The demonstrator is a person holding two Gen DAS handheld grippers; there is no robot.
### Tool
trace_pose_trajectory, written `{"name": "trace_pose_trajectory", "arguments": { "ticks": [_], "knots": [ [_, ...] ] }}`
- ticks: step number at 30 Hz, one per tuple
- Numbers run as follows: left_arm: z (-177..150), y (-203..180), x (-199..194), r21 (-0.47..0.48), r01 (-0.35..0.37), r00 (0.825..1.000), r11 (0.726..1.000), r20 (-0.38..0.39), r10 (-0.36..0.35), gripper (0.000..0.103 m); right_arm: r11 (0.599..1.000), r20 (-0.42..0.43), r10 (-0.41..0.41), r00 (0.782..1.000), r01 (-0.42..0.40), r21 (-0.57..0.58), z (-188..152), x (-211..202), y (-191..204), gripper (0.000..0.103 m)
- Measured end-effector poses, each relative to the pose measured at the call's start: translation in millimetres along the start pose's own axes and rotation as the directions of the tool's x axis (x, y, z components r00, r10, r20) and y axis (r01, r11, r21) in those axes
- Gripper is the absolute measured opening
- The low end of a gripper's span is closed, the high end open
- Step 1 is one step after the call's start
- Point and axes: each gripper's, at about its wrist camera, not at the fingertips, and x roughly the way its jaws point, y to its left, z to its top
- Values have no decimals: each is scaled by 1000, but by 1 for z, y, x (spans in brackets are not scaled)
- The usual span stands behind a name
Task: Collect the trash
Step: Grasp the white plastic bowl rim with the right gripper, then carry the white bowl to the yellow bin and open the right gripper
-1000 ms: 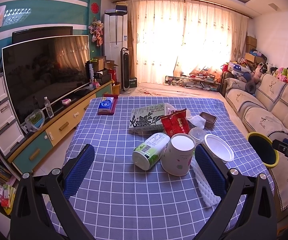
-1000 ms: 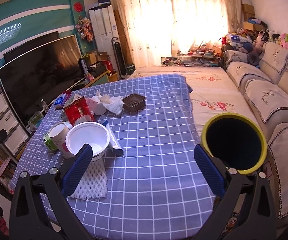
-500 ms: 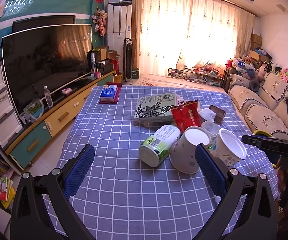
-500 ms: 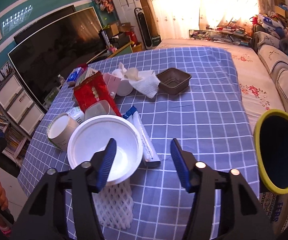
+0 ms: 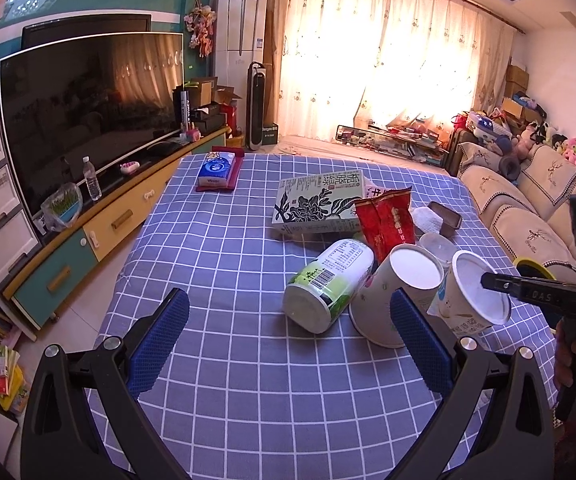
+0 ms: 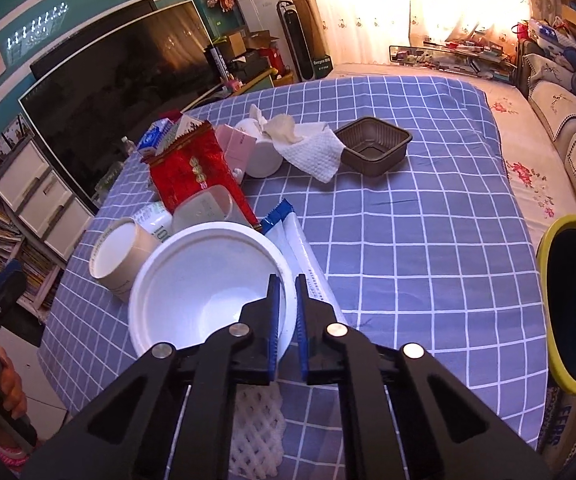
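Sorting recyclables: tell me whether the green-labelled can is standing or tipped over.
Tipped over. The green-labelled can lies on its side on the checked tablecloth, its round end toward the camera.

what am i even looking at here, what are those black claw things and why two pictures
No robot here: a person holds a two-fingered grabber in each hand, with a wide-angle camera on each looking along its fingers. Hence two pictures, one per hand.

In the left-hand picture, the left gripper has its jaws wide open over the checked table, holding nothing.

In the right-hand picture, the right gripper has its jaws shut on the rim of a white tub. The left picture shows the same tub tilted in those jaws.

Also on the table: a paper cup and a green can lying on their sides, a red bag, a flowered box, a brown tray and a white cloth. The yellow-rimmed bin stands past the table edge.
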Motion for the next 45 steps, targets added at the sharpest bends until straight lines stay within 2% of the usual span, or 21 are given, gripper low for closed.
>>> {"name": "trace_pose_trajectory", "arguments": {
  "ticks": [8,12,15,18,21,23,26,30,34,38,43,45],
  "knots": [
    [0,-2,-3,8,13,1000,1000,6,-13,99,998,86,52,995,-54,23,5,-41,-1,6],
    [1,-7,-6,15,25,1000,1000,16,-25,99,997,158,35,987,-45,59,9,-72,-20,6],
    [1,-12,-8,27,38,999,999,19,-38,99,990,213,-57,975,27,140,11,-94,-59,6],
    [2,-19,-9,41,52,998,998,21,-53,99,954,234,-191,953,124,274,7,-109,-115,6],
    [3,-26,-7,50,65,998,997,18,-66,99,876,179,-371,912,279,393,-1,-111,-174,6],
    [4,-34,-5,60,72,997,996,12,-73,99,820,113,-453,884,364,442,-8,-103,-208,6],
    [4,-46,0,79,78,997,994,4,-79,99,758,7,-516,857,453,469,-18,-83,-247,6],
    [5,-59,5,103,86,996,991,-8,-85,99,702,-138,-559,818,555,447,-29,-45,-287,6],
    [6,-72,11,127,97,995,987,-21,-95,99,673,-251,-572,781,622,401,-42,-14,-311,6],
    [6,-85,21,154,107,994,982,-42,-101,99,666,-305,-569,764,645,374,-47,7,-323,7],
    [8,-94,31,168,122,992,978,-56,-114,99,665,-325,-568,756,654,359,-50,17,-325,10],
    [8,-99,35,177,125,991,976,-58,-116,99,667,-319,-568,759,651,362,-50,16,-323,10]
  ]
}}
